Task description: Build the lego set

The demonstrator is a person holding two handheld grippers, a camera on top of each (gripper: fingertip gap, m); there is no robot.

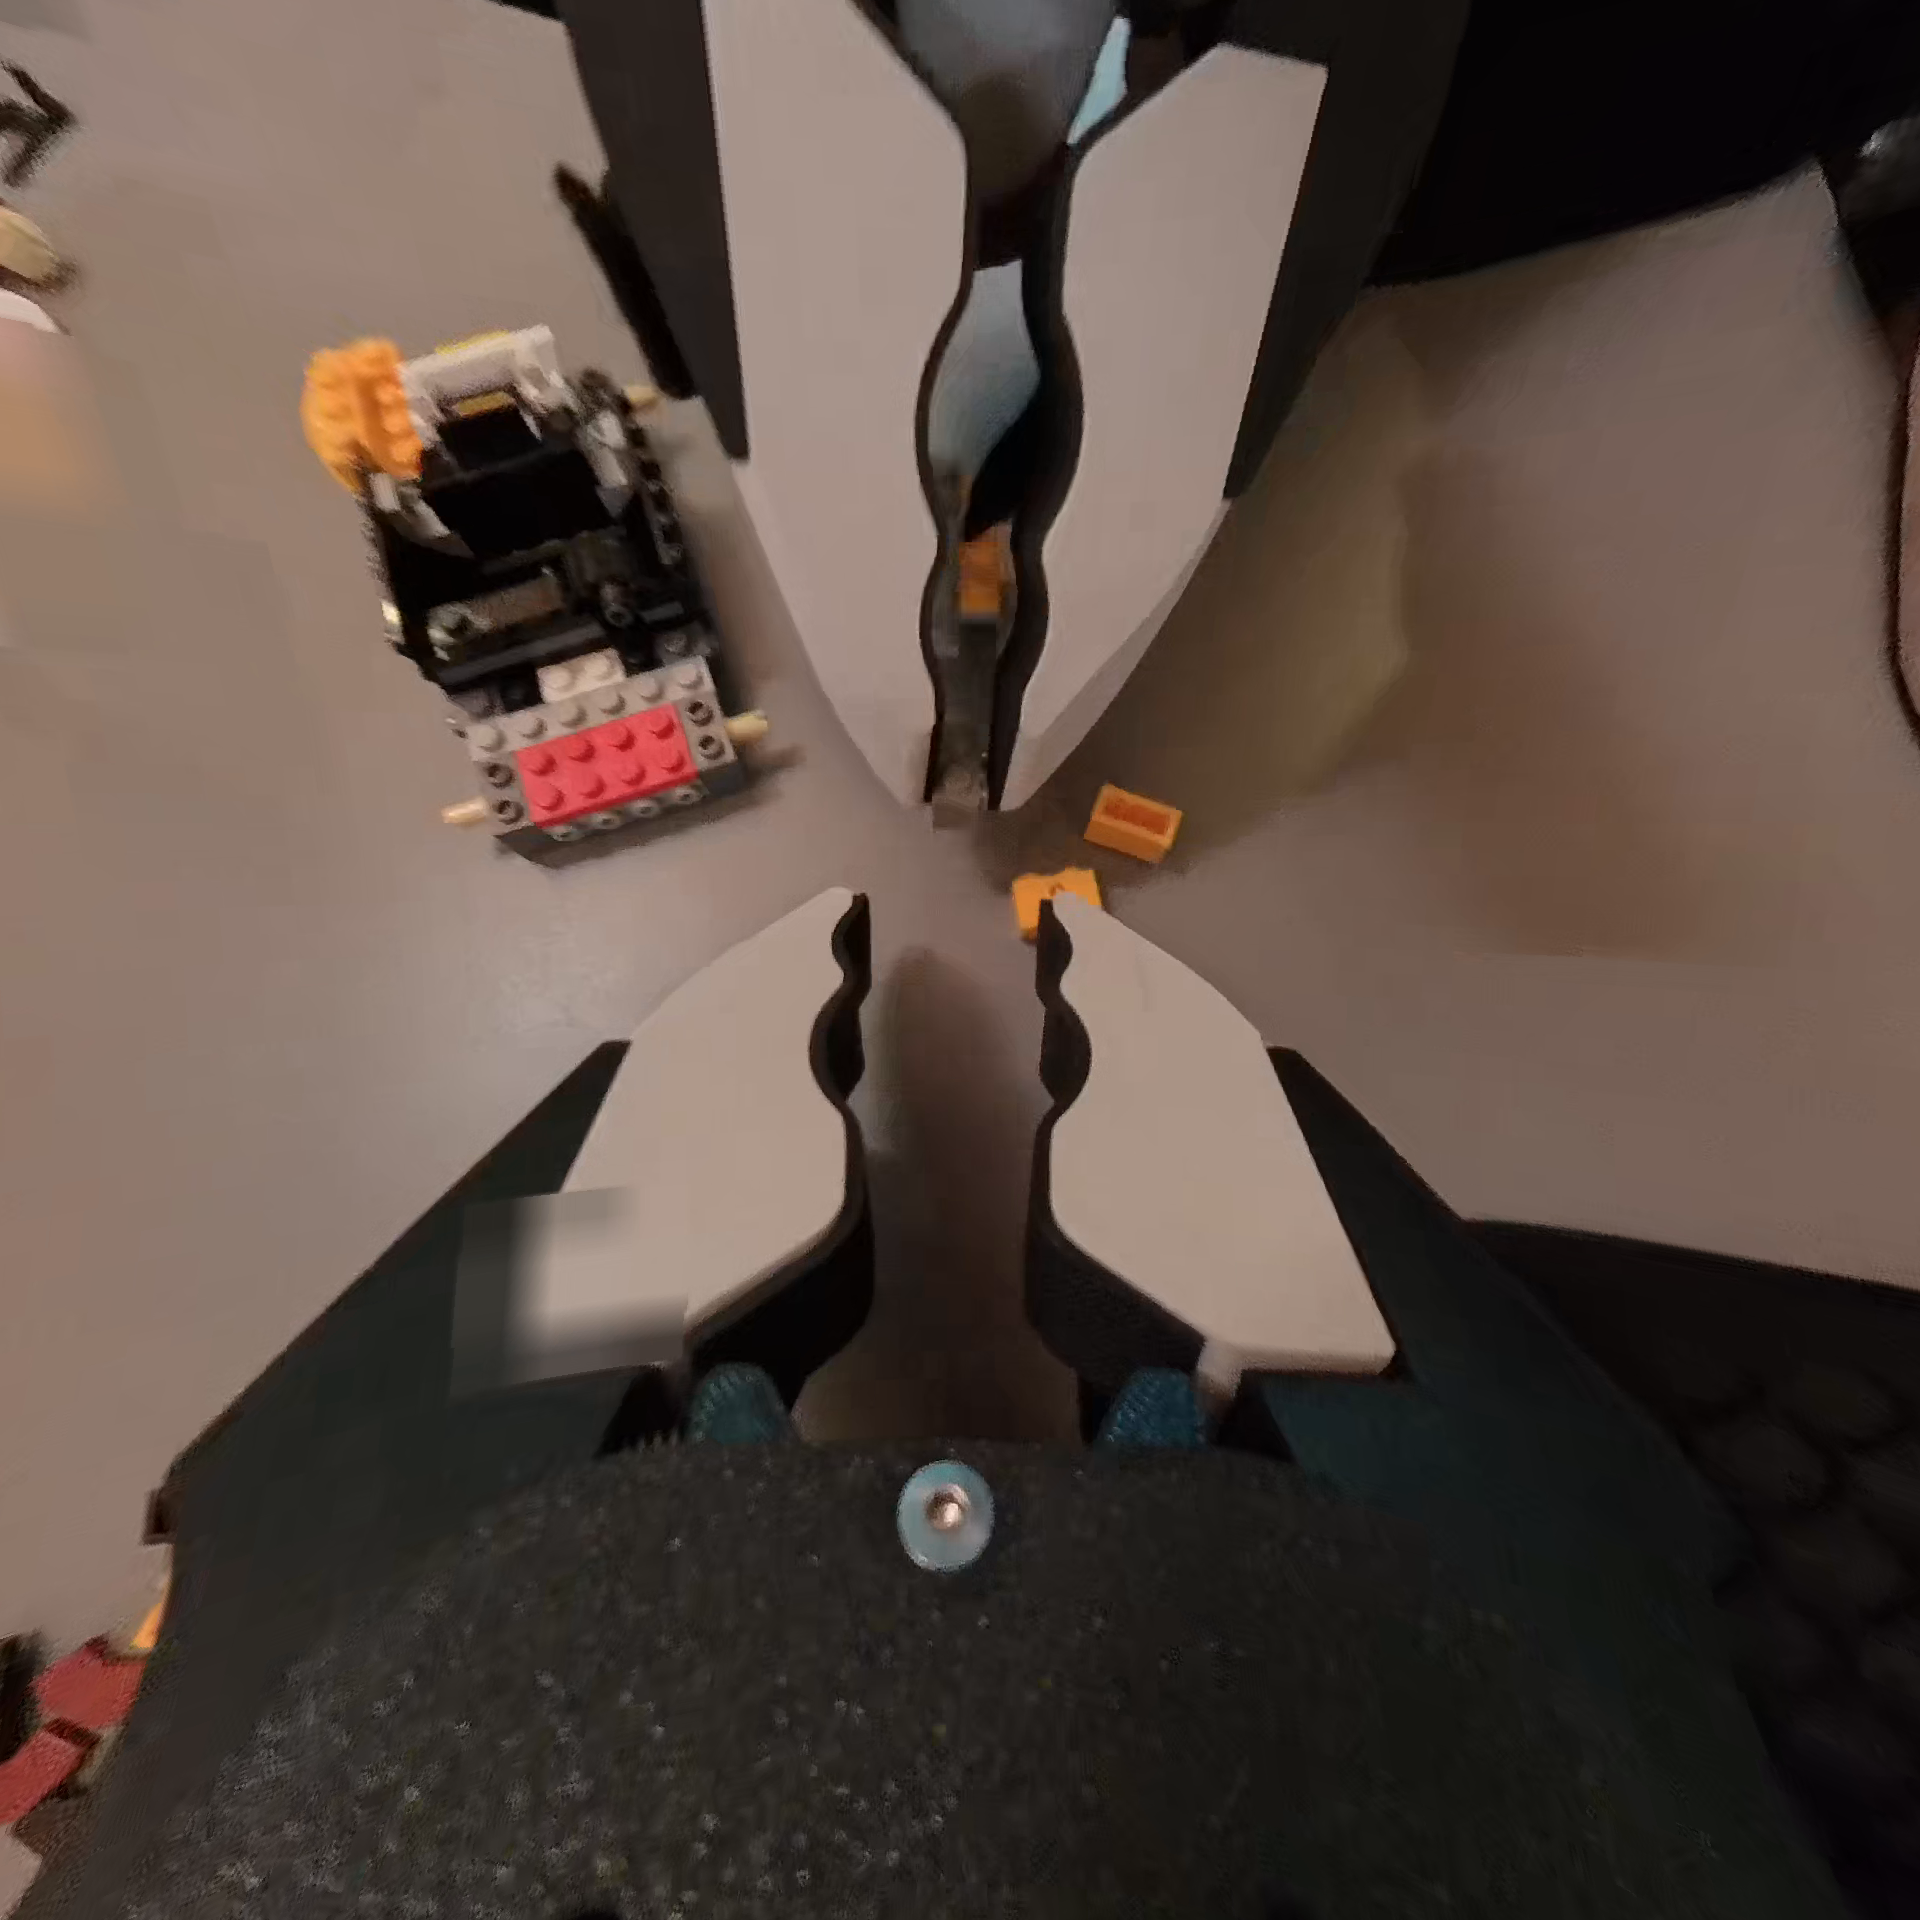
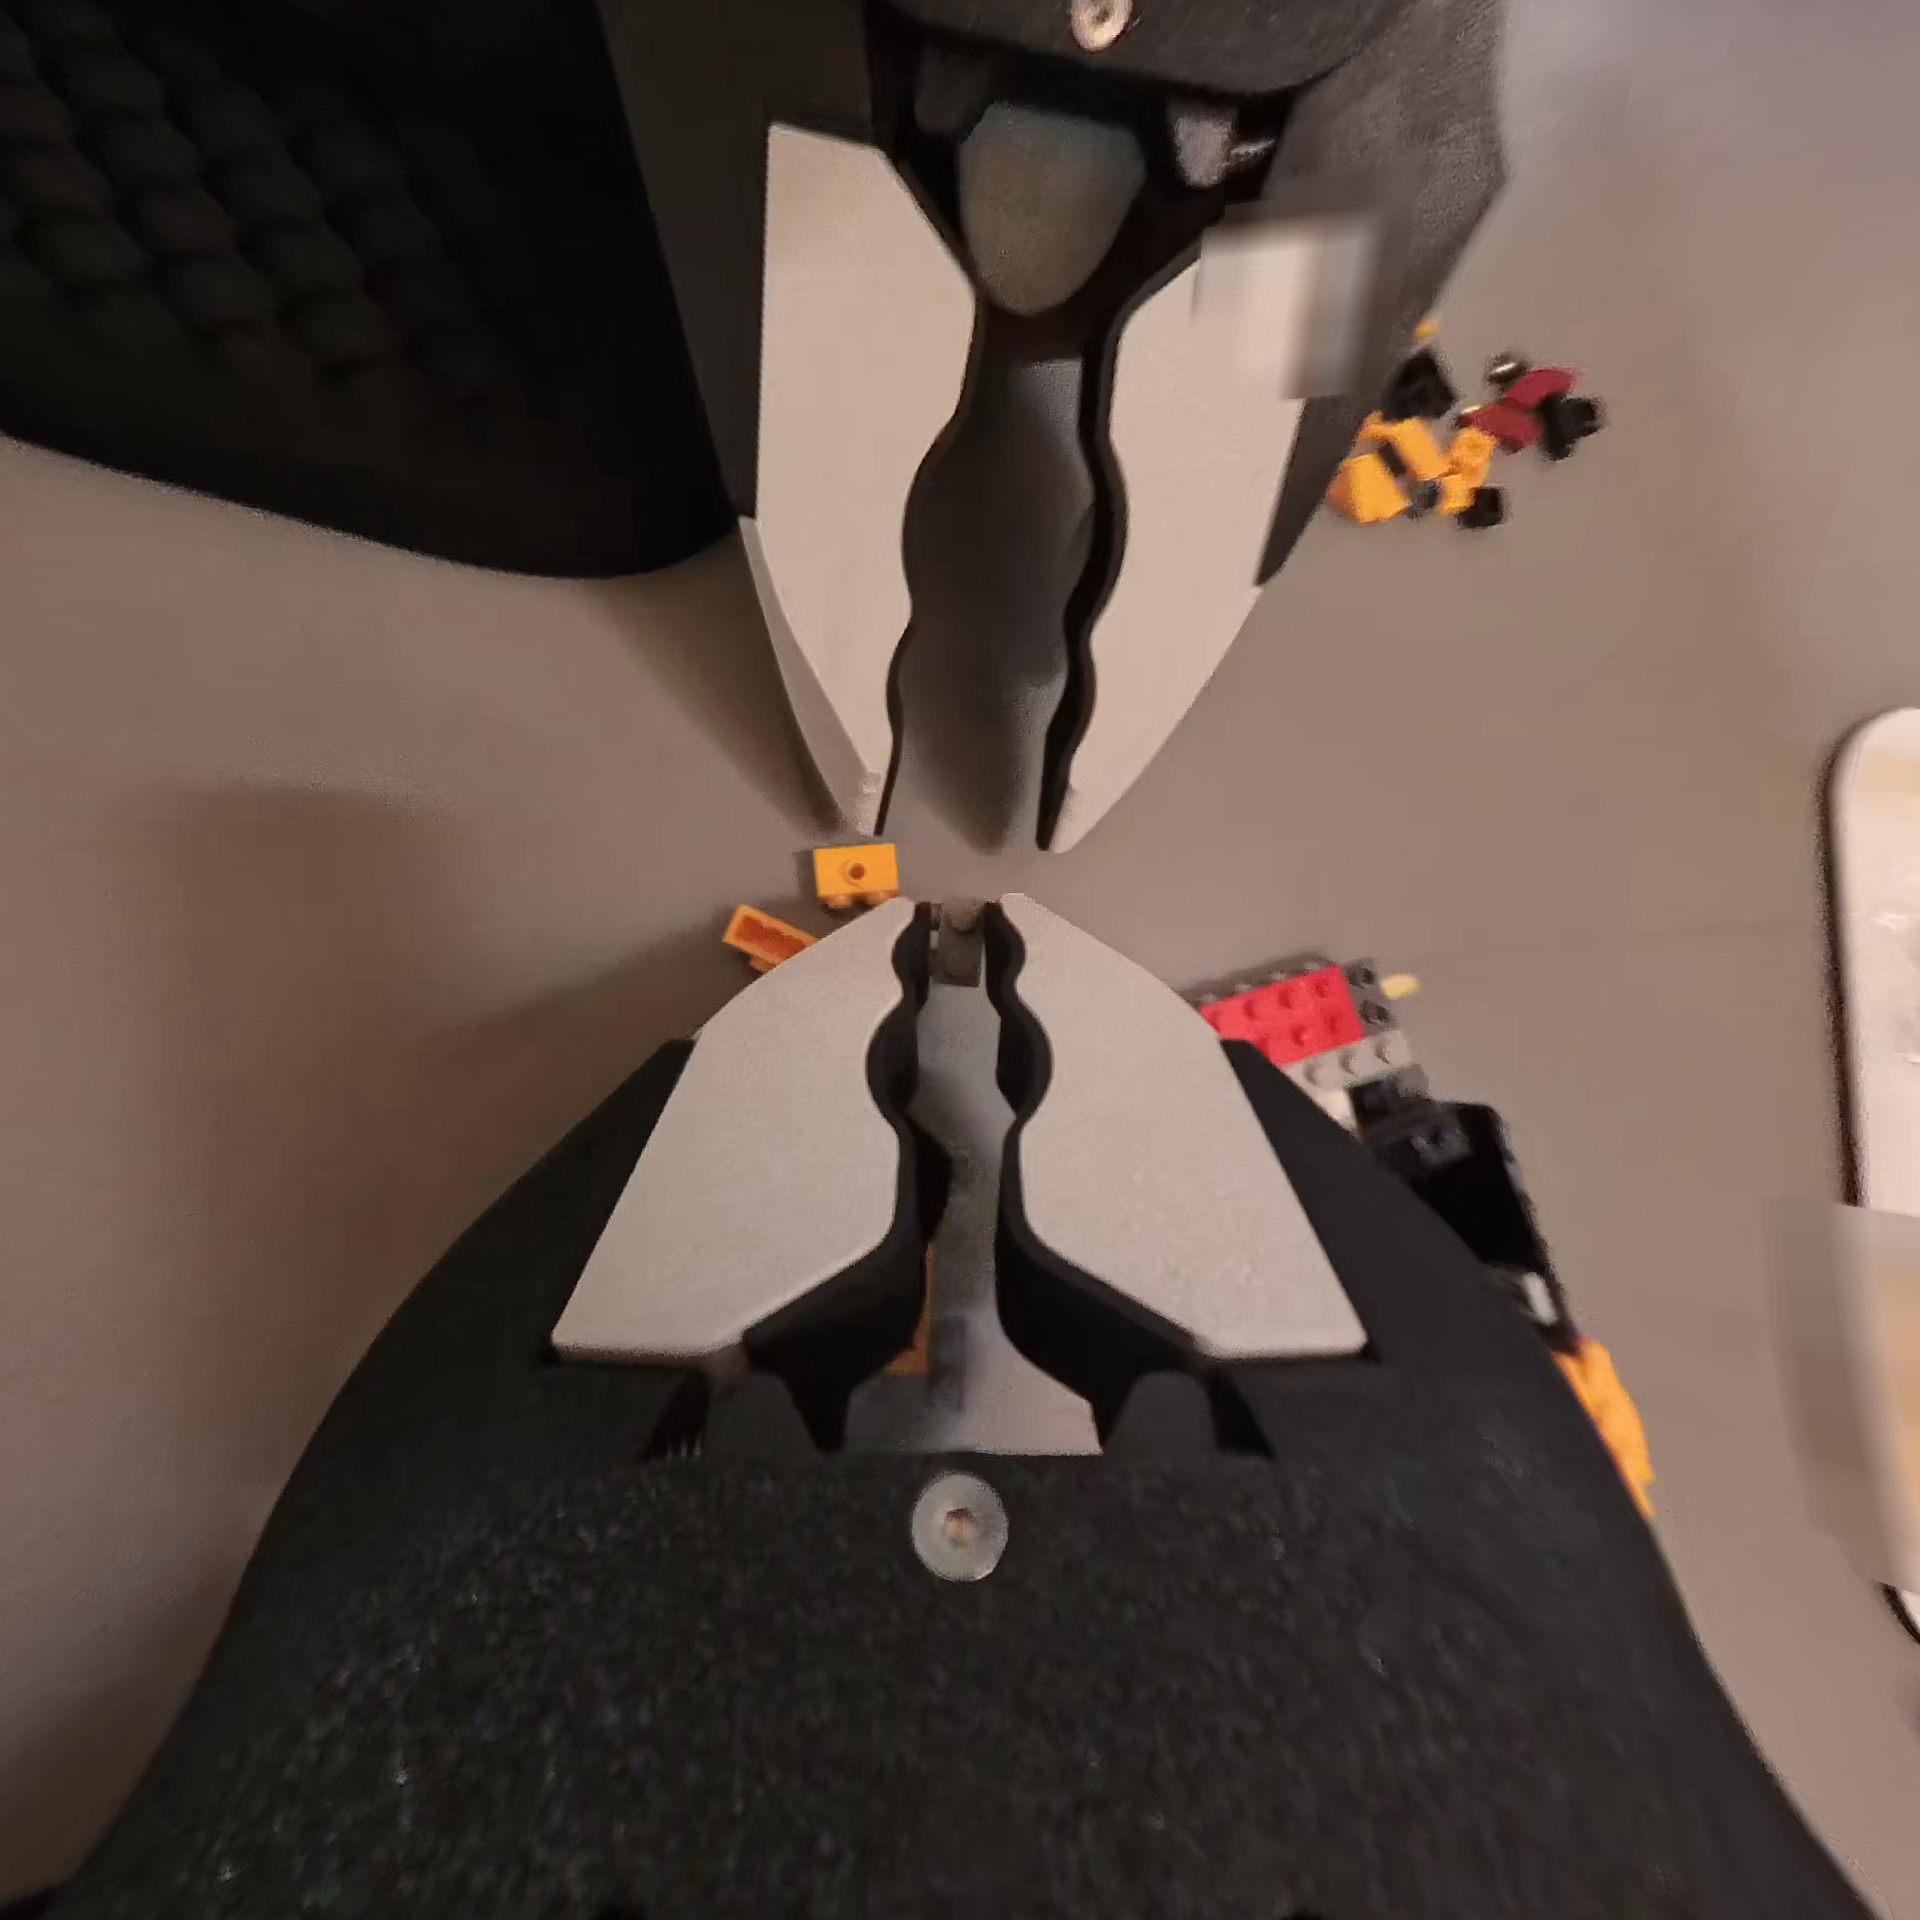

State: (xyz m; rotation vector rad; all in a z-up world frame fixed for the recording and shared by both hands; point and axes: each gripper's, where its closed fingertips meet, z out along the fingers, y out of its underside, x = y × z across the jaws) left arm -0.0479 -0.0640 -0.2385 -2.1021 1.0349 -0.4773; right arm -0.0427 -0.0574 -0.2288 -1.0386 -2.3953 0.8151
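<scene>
Between bricks, left hand-held gripper (image 1: 951, 914) (agape)

No writing to read anywhere in either view. The one spot where a label might sit, on the left claw (image 1: 953, 914), is covered by a blurred patch, and the bricks on the table (image 1: 260, 987) are too soft and small to show any marks.
</scene>
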